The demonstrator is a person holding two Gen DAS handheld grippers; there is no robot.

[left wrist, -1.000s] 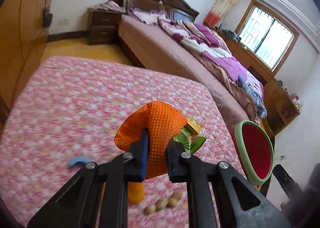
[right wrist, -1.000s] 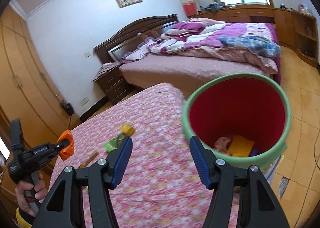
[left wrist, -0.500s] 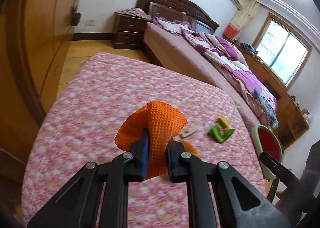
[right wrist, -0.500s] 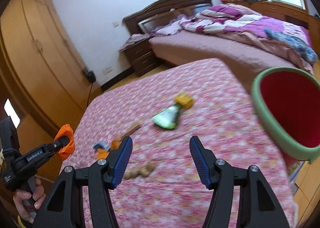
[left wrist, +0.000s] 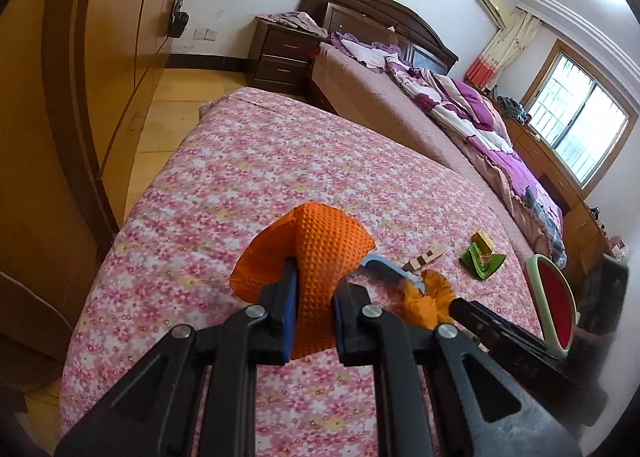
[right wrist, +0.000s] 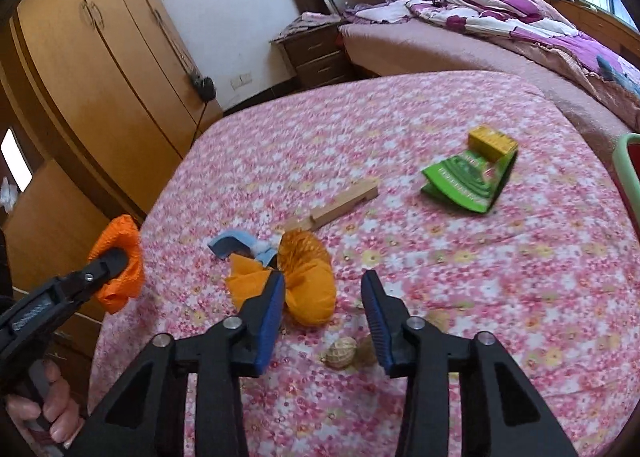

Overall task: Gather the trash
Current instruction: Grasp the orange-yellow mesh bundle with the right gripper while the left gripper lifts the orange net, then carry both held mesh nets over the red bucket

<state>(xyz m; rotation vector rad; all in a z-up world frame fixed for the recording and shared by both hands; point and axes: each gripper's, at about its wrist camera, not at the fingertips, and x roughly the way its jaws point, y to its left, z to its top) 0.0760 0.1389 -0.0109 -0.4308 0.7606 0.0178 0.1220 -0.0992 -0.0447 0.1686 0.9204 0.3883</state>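
Note:
My left gripper (left wrist: 312, 289) is shut on an orange textured cloth (left wrist: 320, 245) and holds it above the left edge of the pink flowered table (right wrist: 480, 265); the cloth also shows in the right wrist view (right wrist: 120, 261). My right gripper (right wrist: 324, 297) is open, low over the table, with a crumpled yellow-orange wrapper (right wrist: 308, 281) just ahead between its fingers. Peanut shells (right wrist: 340, 353) lie below it. A blue scrap (right wrist: 232, 245), a wooden stick (right wrist: 340, 205) and a green packet with a yellow box (right wrist: 468, 177) lie farther on. The red bin with a green rim (left wrist: 552, 309) stands at the table's right edge.
A wooden wardrobe (right wrist: 100, 57) stands to the left. A bed with purple bedding (left wrist: 460, 117) and a dark nightstand (left wrist: 280, 53) lie beyond the table. The bin rim (right wrist: 628, 173) shows at the right edge of the right wrist view.
My right gripper has swung left from the bin and come down over the yellow-orange wrapper. My left gripper has drawn back to the left with the orange cloth in it.

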